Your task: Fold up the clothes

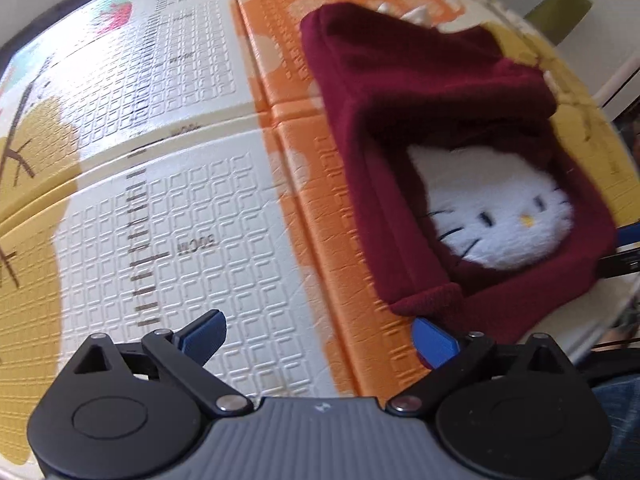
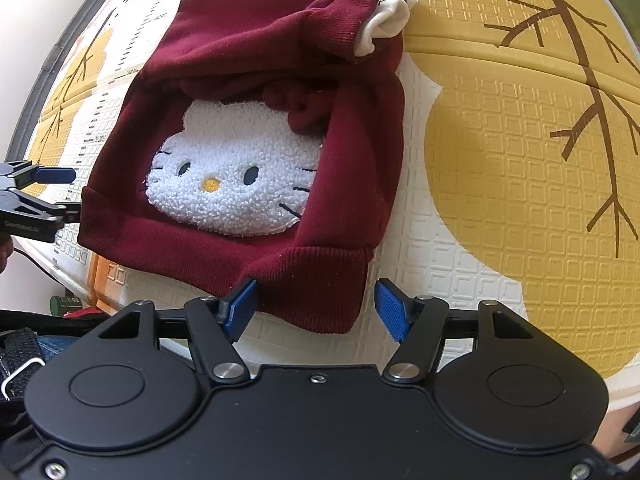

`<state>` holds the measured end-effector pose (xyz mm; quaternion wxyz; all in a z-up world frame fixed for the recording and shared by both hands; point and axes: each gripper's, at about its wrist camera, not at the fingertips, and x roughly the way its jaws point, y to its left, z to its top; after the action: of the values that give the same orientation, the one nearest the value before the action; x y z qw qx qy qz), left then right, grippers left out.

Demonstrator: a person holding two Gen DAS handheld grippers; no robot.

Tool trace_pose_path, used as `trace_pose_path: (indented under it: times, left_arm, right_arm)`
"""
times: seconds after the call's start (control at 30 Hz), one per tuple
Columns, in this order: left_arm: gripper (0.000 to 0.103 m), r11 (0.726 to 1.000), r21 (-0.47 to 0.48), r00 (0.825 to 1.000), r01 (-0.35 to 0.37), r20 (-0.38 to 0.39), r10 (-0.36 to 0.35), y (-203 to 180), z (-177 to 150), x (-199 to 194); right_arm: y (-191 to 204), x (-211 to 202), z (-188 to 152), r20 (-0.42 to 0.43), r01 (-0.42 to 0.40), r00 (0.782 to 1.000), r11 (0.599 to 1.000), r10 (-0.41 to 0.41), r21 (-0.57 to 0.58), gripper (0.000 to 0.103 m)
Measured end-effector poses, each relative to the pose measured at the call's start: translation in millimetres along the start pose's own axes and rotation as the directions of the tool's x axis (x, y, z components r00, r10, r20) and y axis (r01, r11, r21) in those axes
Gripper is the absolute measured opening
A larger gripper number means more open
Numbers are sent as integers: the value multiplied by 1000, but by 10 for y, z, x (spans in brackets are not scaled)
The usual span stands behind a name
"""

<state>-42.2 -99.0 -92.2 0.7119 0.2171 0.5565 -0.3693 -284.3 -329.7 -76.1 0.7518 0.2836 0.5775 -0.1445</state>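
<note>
A maroon sweater (image 2: 248,60) with a white cat-face patch (image 2: 232,172) lies partly folded on the play mat (image 2: 520,160), sleeves folded in over the chest. It also shows in the left wrist view (image 1: 400,92). My right gripper (image 2: 316,308) is open, its blue fingers either side of the hem's near right corner. My left gripper (image 1: 320,336) is open; its right finger touches the hem's near left corner. The left gripper also appears in the right wrist view (image 2: 48,192) beside the hem.
The mat has orange (image 1: 320,200), white and yellow panels with raised seams. The mat's near edge runs just below the sweater hem (image 2: 560,380). A green chair (image 1: 560,12) stands beyond the mat. Bags and cables (image 2: 24,344) lie off the mat's edge.
</note>
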Motion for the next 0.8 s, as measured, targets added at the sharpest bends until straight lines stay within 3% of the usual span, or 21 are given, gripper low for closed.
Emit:
trace_pose_path:
  times: [0.33, 0.8]
  left_arm:
    - [102, 987, -2, 986, 163, 30, -163, -60, 120, -112]
    - [102, 978, -63, 976, 197, -85, -202, -164, 177, 359]
  right_arm:
    - [2, 3, 20, -5, -2, 1000, 1000, 2, 3, 63]
    - [-22, 16, 26, -1, -3, 1000, 1000, 3, 20, 63]
